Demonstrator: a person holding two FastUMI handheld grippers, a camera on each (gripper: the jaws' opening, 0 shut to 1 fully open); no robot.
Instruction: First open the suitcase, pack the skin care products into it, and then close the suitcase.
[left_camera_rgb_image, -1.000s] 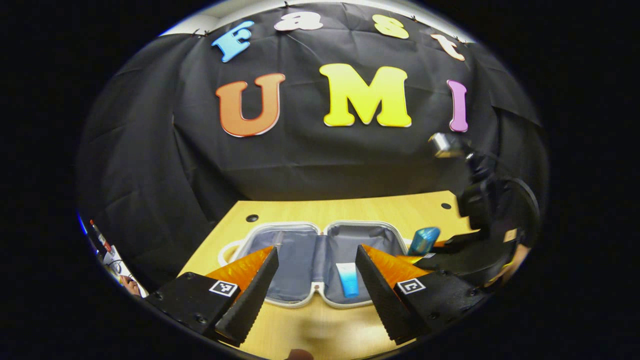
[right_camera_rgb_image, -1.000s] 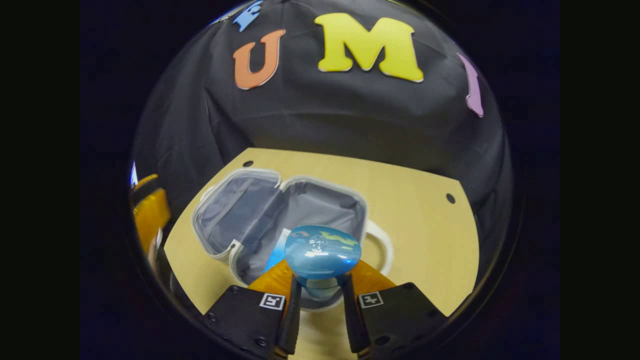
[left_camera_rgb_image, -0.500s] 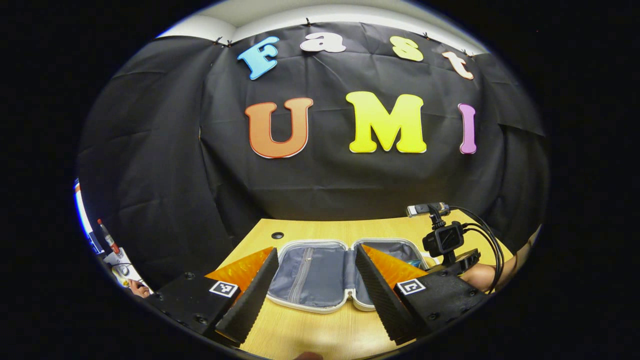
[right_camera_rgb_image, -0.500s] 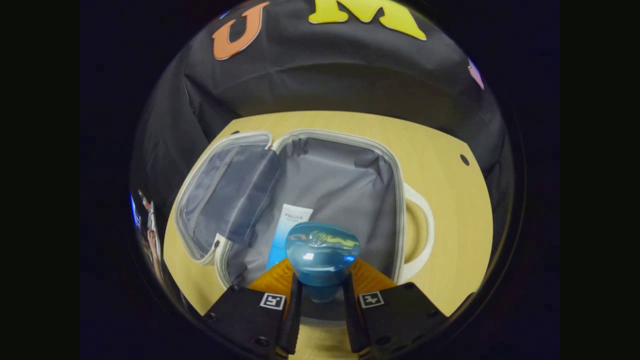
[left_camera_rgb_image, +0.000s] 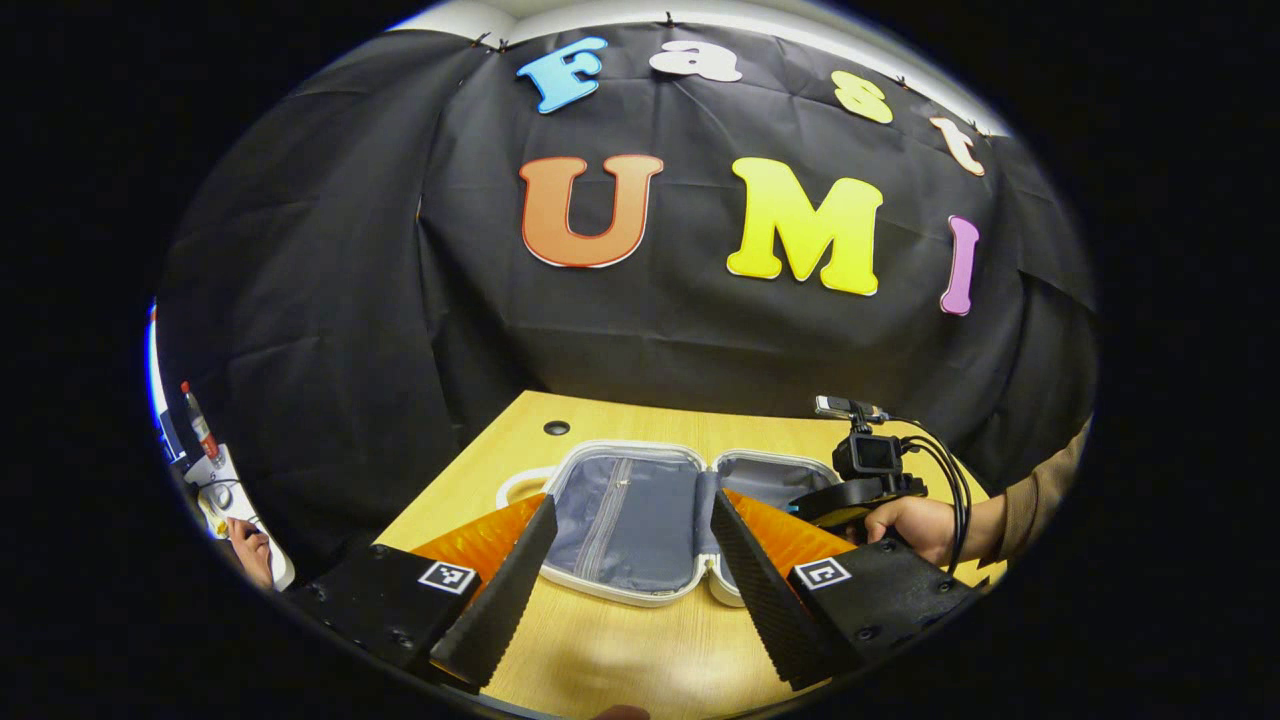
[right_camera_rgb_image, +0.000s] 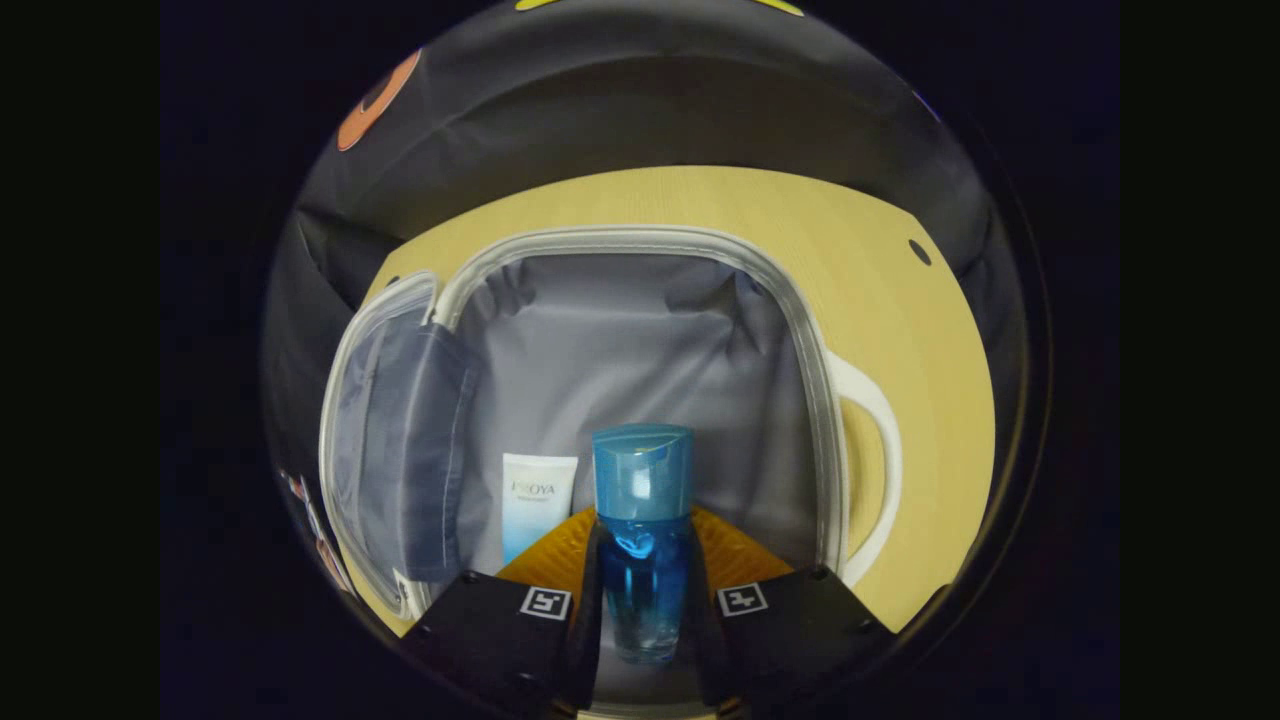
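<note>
A blue bottle (right_camera_rgb_image: 642, 530), clamped between the two fingers of the right gripper (right_camera_rgb_image: 645, 600), now hangs low inside the open suitcase (right_camera_rgb_image: 640, 330), its cap pointing toward the case's far wall; half a second ago it was held higher above the grey lining, and a second ago it was short of the case's near rim. A white-and-blue tube (right_camera_rgb_image: 533, 500) already lies on the lining just beside the bottle, on the side toward the case's folded-out lid. The left gripper (left_camera_rgb_image: 625, 560) hovers over the wooden table (left_camera_rgb_image: 620, 660) at the suitcase's near edge, its jaws spread wide and holding nothing, having drawn back from the case. A hand (left_camera_rgb_image: 915, 525) at the case's right side steers the other tool. The second product looks close to being released, with the closing of the suitcase yet to come.
</note>
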